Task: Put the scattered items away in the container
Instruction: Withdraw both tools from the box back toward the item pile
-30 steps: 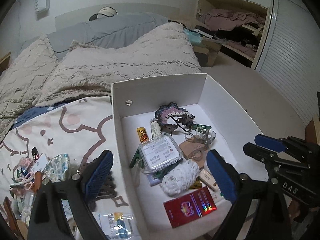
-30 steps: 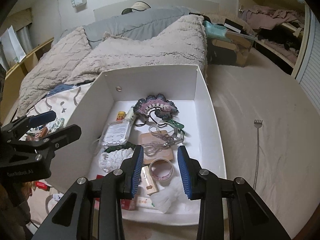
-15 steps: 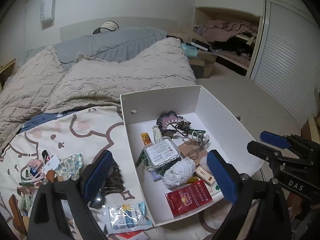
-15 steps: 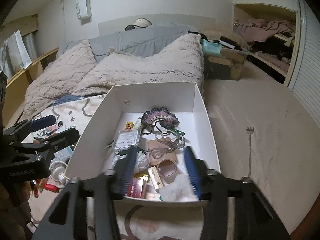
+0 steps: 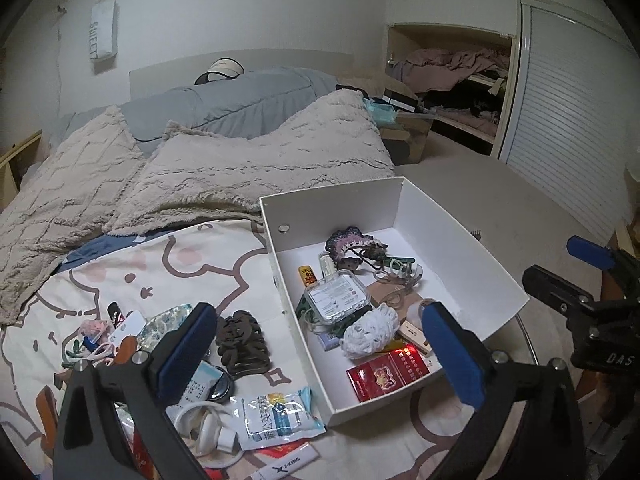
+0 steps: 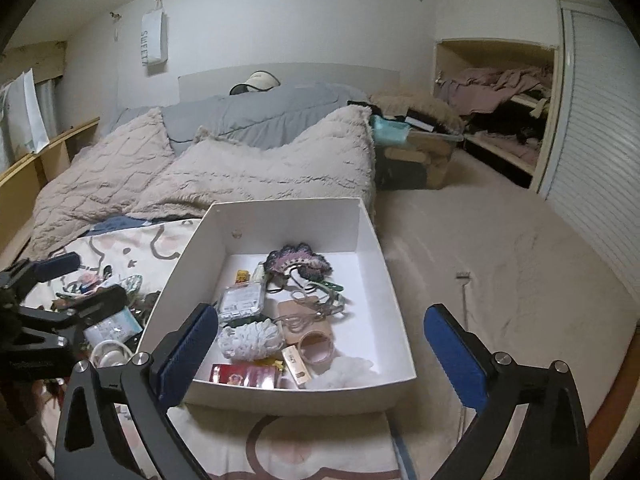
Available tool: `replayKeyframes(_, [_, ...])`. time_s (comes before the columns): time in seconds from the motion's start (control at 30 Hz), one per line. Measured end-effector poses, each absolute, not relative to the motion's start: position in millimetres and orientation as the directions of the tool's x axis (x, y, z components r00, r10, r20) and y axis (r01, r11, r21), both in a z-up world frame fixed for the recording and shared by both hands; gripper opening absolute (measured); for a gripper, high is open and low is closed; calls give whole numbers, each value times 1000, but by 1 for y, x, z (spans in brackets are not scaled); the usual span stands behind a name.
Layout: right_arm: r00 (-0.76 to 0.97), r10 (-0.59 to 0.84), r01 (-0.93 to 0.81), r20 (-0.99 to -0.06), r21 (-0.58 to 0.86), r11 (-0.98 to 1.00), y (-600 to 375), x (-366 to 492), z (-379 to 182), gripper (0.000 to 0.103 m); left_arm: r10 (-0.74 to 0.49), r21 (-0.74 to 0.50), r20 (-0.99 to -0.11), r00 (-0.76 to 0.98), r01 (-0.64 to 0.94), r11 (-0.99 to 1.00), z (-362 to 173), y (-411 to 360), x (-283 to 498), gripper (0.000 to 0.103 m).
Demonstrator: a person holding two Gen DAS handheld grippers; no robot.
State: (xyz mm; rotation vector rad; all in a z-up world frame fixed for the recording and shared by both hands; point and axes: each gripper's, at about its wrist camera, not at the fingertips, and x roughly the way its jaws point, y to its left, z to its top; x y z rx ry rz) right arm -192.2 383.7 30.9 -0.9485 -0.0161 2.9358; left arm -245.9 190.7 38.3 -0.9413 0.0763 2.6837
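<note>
A white cardboard box (image 5: 460, 236) (image 6: 288, 216) sits on the patterned bedsheet and holds several small items: a clear plastic case (image 5: 335, 295), a red packet (image 5: 386, 372), a white crocheted piece (image 5: 370, 330) and a tape roll (image 6: 317, 346). Scattered items lie left of the box: a brown hair claw (image 5: 240, 344), a wet-wipe packet (image 5: 276, 412) and a white cable (image 5: 208, 432). My left gripper (image 5: 316, 356) is open and empty, above the box's left wall. My right gripper (image 6: 320, 356) is open and empty, above the box's near end.
Beige blankets (image 5: 224, 168) and a grey duvet (image 5: 240, 100) cover the bed behind the box. A back scratcher (image 6: 463, 300) lies on the carpet right of the box. A storage nook (image 6: 500, 112) and louvred door (image 6: 600, 128) stand at right.
Both grippers pulled back and up from the box. The right gripper's jaws opened wide from a narrow gap. The left gripper stayed open, and more scattered items came into view.
</note>
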Motion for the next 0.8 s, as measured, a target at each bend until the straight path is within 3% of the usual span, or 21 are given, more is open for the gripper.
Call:
replayKeyframes(0.43, [-840, 59, -63, -540, -11, -998, 371, -168, 38, 103, 231, -27, -567, -791, -262, -965, 54, 158, -218, 103])
replayKeyframes(0.8, [-877, -20, 42, -481, -35, -999, 325, -144, 36, 103, 190, -24, -523, -831, -209, -978, 54, 109, -190, 103])
